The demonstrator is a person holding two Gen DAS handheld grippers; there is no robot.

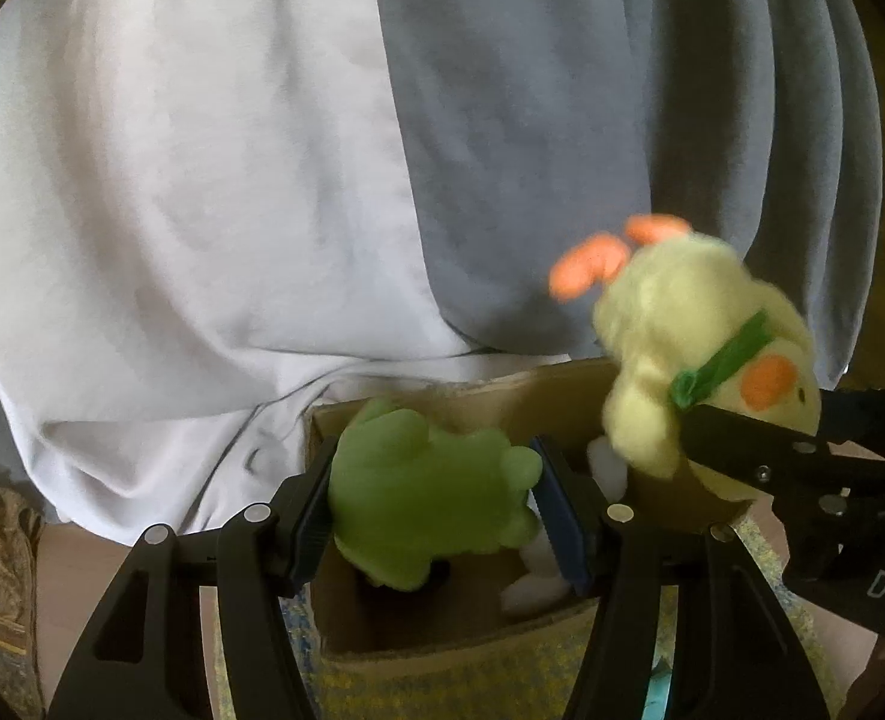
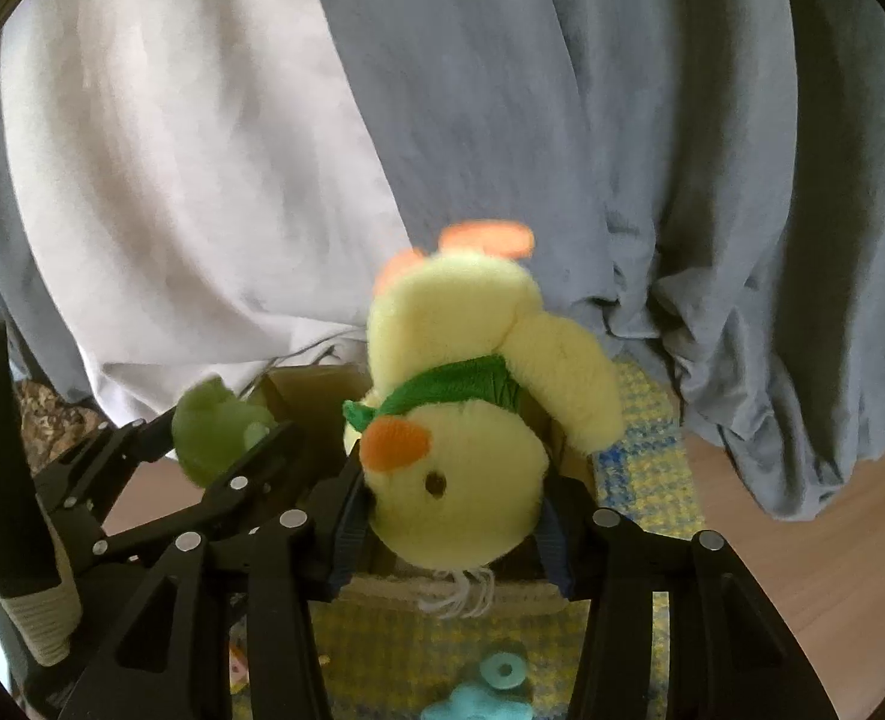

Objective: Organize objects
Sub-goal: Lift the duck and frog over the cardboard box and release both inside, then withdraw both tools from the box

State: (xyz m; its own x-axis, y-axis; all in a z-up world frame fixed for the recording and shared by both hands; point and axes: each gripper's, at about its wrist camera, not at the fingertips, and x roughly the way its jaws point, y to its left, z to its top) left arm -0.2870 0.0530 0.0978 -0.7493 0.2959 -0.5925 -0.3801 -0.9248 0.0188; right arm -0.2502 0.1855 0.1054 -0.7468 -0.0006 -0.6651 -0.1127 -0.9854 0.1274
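Observation:
My left gripper is shut on a green plush toy and holds it over the open cardboard box. My right gripper is shut on the head of a yellow plush duck with a green scarf and orange beak and feet, held upside down above the box. In the left wrist view the duck hangs at the right over the box's far corner, with the right gripper below it. In the right wrist view the green toy and left gripper sit to the left.
White packing pieces lie inside the box. The box stands on a yellow and blue woven mat on a wooden floor. Teal toy pieces lie on the mat near me. White and grey bedding hangs behind.

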